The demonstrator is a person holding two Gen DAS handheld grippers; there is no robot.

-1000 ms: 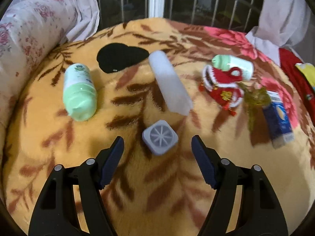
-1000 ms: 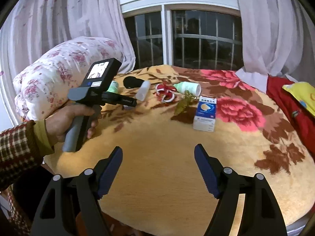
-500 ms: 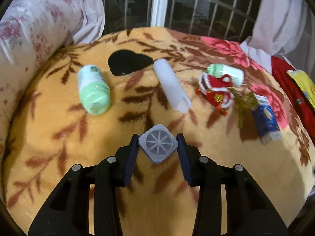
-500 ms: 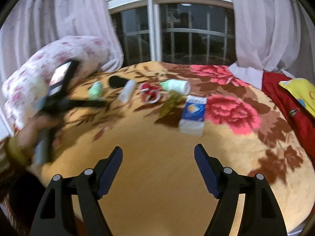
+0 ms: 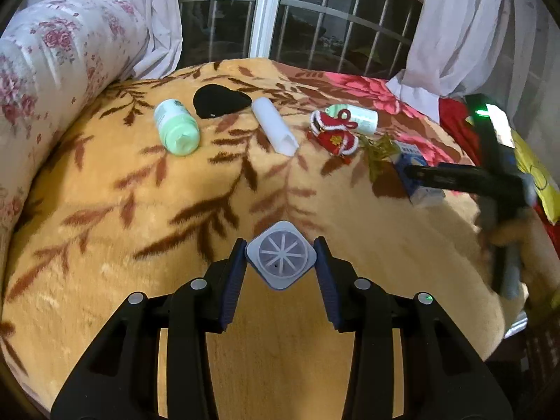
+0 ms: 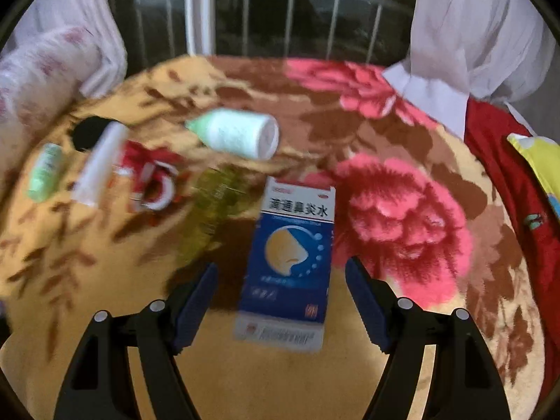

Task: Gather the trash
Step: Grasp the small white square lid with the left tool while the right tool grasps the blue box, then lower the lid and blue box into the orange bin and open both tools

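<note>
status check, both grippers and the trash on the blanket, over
Left gripper shut on grey square cap. Right gripper open, blue box lying between its fingers, not gripped. Bottles, white tube, red ornament left on the blanket; nothing blocking.

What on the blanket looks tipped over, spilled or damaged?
No spill or damage shows. Both bottles lie on their sides: the green bottle at left, the white bottle beyond the blue carton, which lies flat. The white tube also lies flat.
</note>
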